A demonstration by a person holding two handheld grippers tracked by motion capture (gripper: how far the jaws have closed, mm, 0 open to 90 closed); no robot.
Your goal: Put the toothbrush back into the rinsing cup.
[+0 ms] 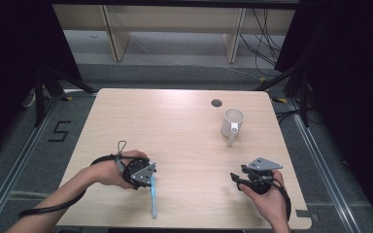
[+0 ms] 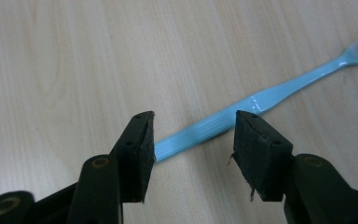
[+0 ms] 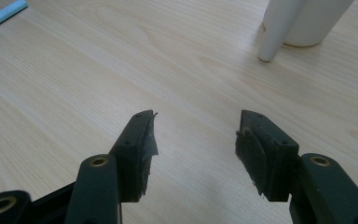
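A light blue toothbrush [image 1: 153,196] lies flat on the wooden table [image 1: 175,131] near its front edge. My left gripper [image 1: 148,175] is open, its jaws straddling the ribbed handle end of the toothbrush [image 2: 205,133], which runs up to the right toward its head. My right gripper [image 1: 238,178] is open over bare wood at the front right, nothing between its jaws. A white mug [image 1: 233,124] with a long straight handle stands at the back right. In the right gripper view the white mug [image 3: 307,18] sits ahead and to the right, and the toothbrush [image 3: 2,16] tip shows at top left.
A round cable hole [image 1: 216,103] is in the table near its back edge. Beyond the table are shelving legs, cables and dark curtains at both sides. A floor marking "5" [image 1: 60,131] is at the left.
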